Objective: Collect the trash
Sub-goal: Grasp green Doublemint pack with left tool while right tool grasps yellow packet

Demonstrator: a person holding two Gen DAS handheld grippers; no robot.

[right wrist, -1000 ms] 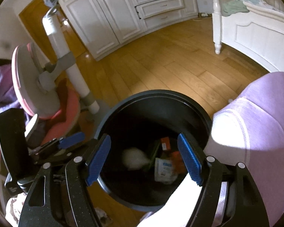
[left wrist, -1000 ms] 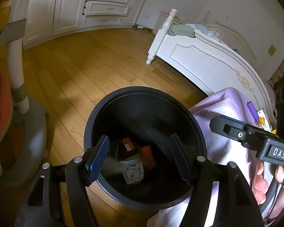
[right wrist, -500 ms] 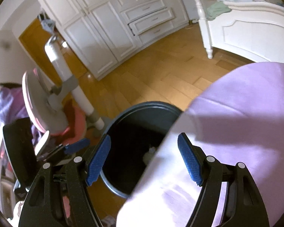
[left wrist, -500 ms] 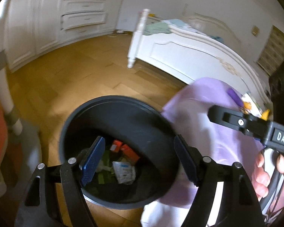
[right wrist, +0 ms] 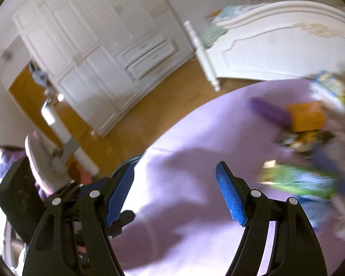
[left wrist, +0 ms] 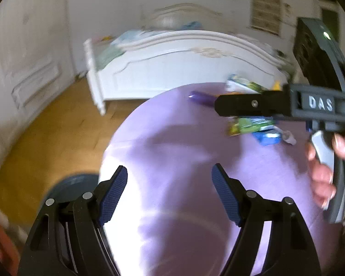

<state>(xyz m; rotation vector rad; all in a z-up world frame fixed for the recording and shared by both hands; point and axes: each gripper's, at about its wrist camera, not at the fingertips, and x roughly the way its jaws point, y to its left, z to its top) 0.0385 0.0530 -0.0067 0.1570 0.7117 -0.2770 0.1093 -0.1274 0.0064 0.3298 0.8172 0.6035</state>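
A green and blue wrapper lies flat on the lavender tablecloth, at three o'clock in the right wrist view, its long axis running roughly left to right. It looks light, thin and crinkly, best pinched at an edge. Right gripper and left gripper both hang spread wide, holding nothing.

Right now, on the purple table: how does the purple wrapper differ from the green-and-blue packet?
The purple wrapper is one solid colour, narrow and long; the green-and-blue packet is multicoloured and broader. The purple wrapper lies farther from the right gripper, towards the bed; the packet lies nearer, to the right of its fingers. Both rest untouched on the purple table, blurred.
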